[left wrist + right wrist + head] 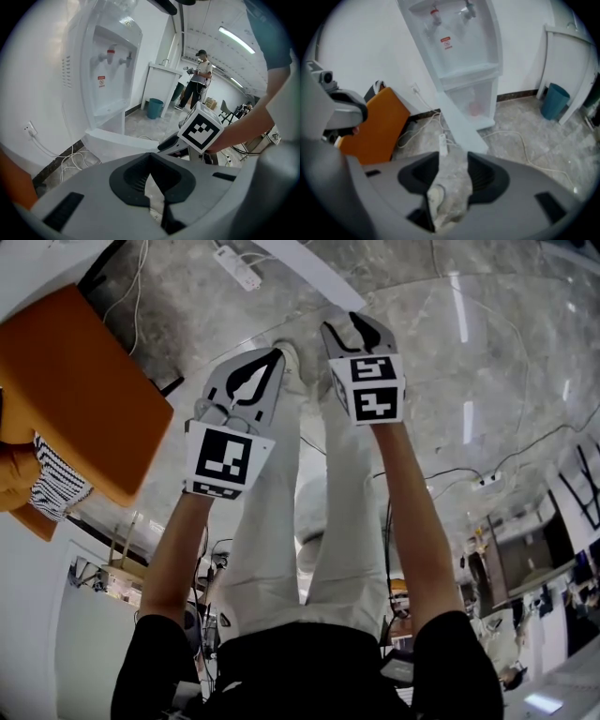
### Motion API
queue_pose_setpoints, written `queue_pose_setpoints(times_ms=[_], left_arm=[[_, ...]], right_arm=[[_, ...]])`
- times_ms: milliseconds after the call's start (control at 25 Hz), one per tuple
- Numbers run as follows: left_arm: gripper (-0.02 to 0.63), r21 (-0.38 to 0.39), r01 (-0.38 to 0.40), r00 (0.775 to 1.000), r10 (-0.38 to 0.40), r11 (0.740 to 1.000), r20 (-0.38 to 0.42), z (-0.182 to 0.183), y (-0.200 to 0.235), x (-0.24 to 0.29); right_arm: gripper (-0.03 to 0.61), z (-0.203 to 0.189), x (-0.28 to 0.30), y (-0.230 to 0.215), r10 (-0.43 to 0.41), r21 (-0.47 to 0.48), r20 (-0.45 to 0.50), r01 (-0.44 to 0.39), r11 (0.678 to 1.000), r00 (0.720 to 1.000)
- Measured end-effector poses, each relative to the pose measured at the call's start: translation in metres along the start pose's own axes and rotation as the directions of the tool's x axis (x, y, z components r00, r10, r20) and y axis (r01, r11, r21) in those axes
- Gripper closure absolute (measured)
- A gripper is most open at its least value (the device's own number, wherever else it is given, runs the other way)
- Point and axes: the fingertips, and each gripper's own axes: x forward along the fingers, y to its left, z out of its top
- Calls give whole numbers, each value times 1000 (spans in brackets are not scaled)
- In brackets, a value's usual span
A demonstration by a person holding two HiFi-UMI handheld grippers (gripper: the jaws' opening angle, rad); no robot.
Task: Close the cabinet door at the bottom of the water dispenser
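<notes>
Looking down the two grippers' own views, counted one pair. Found the left gripper [150, 161] with its jaws closed tip to tip on nothing. Found the right gripper [453, 157] with its jaws apart, only floor [511, 117] and the toe of a shoe [436, 196] showing between them. Counted one dispenser [459, 47] against the white wall, with two taps [435, 14], one red and one pale. Saw one door [459, 124] at its bottom, standing wide open and edge-on toward the right gripper, with the compartment [476, 103] behind it exposed. Saw neither gripper touching the door, both held apart from it over the floor, side by side above the person's own legs in the head view. Noted one orange board [377, 124] tilted to the left of the dispenser, near the wall. Noted one power strip [443, 143] on the floor just beside the door's near end. Made out several white cables [75, 160] looping along the wall base and over the floor near the door. Noted one teal bin [555, 101] to the right, beside a white counter [569, 65]. Noted one person [199, 77] standing well back, farther down the room. Saw only the strip and cables lying low between the grippers and the door.
</notes>
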Motion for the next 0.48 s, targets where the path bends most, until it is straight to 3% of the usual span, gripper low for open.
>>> queue_pose_setpoints(times_ms=[240,480], left_arm=[[607,8,22,1000,-22,1000,0,7,-3,12],[606,19,41,999,-41,999,1,13,-6,23]], right_arm=[[377,13,-1,-27,-60,63,39,58,996,997],[377,32,-1,-60,-184,112,118,171,979,976]])
